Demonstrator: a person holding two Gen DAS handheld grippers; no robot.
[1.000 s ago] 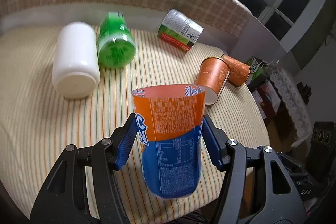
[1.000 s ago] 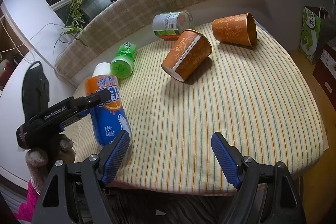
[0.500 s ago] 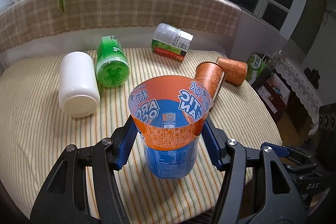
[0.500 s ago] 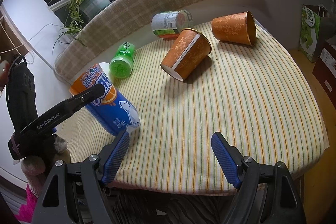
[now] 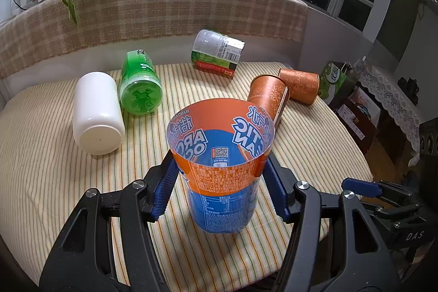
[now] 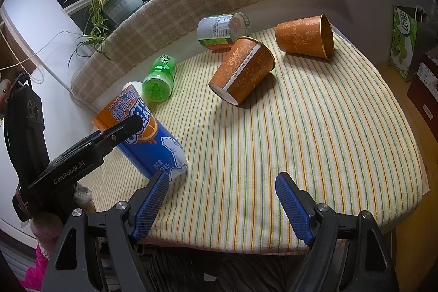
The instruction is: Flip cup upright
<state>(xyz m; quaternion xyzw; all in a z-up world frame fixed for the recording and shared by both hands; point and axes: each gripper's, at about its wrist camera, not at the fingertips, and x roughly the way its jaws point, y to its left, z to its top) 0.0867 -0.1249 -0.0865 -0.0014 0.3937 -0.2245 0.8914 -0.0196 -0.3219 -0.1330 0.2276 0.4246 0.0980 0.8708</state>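
Observation:
An orange and blue cup (image 5: 221,177) cut from a drink bottle stands mouth up between the blue pads of my left gripper (image 5: 220,188), which is shut on it near the table's front edge. In the right wrist view the same cup (image 6: 142,136) leans slightly, its base on the striped cloth (image 6: 314,127), with the left gripper's finger across it. My right gripper (image 6: 223,207) is open and empty over the front of the table.
Lying on their sides: a white bottle (image 5: 97,111), a green bottle (image 5: 141,89), a labelled clear can-shaped cup (image 5: 217,54) and two orange paper cups (image 6: 242,73) (image 6: 305,36). A checked backrest and a potted plant (image 6: 115,2) are behind. The table edge drops off on the right.
The left gripper has tilted the orange and blue cup from steeply leaning towards upright, so its open mouth now faces the camera and its base rests on the cloth. The right gripper has not moved.

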